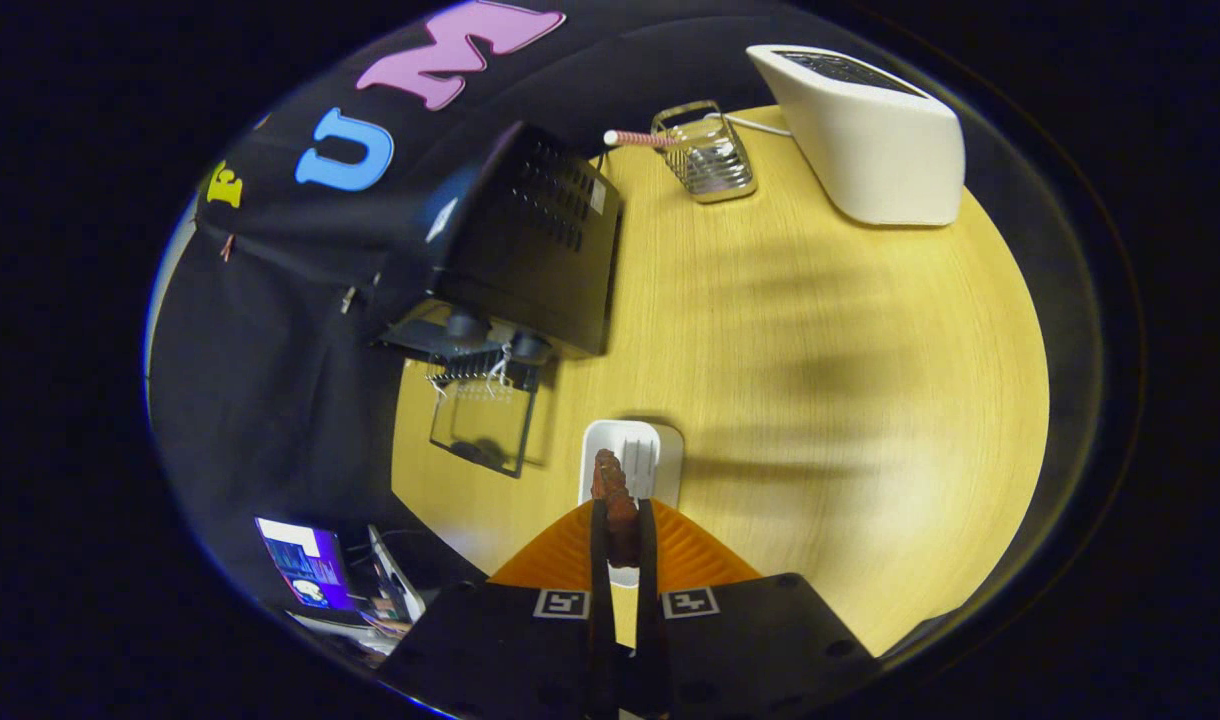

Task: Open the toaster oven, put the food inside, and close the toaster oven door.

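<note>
Food (615, 500), brown and lumpy, was pinched between the gripper (622, 520) fingers, held above the white tray (665, 450). The toaster oven (530, 250) door (482, 425) was already dropped open. The food should be carried level and slid in slowly.

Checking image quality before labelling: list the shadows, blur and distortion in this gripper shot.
Gripper view: strong fisheye bending curves the table edge and tilts the toaster oven; broad soft shadows band the wood beyond the white tray; the open oven door looks slightly smeared; the gripper, shut on the brown food, is fairly sharp.
</note>
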A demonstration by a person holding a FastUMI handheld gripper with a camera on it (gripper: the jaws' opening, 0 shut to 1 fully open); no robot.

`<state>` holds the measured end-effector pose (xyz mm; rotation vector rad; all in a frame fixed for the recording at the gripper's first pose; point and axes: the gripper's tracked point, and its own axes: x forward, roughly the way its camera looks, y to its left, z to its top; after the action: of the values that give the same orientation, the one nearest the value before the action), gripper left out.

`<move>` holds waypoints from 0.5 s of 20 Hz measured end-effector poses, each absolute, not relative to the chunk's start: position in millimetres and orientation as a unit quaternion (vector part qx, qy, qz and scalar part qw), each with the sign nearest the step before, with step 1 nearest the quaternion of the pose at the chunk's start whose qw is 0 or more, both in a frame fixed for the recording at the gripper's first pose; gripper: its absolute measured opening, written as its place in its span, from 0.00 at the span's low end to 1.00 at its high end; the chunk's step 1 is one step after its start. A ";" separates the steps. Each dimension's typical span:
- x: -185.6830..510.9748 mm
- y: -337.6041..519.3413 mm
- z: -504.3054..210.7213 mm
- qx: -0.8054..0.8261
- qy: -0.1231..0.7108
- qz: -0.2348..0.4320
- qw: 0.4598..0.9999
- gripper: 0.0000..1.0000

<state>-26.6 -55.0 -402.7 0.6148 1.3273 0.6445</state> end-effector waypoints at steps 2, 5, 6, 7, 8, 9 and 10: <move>-28.8 -51.7 -376.4 0.296 0.565 0.278 0.718 0.11; -42.2 -34.4 -334.6 0.334 0.522 0.261 0.741 0.11; -49.6 -22.5 -321.3 0.348 0.509 0.260 0.743 0.11; -57.0 -13.0 -313.1 0.356 0.498 0.258 0.748 0.11; -63.7 -0.9 -306.4 0.359 0.489 0.255 0.753 0.11; -71.9 11.7 -299.5 0.361 0.481 0.252 0.758 0.11; -76.3 25.4 -294.1 0.365 0.472 0.249 0.763 0.11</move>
<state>-76.3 25.4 -294.1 0.7940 1.0270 0.5410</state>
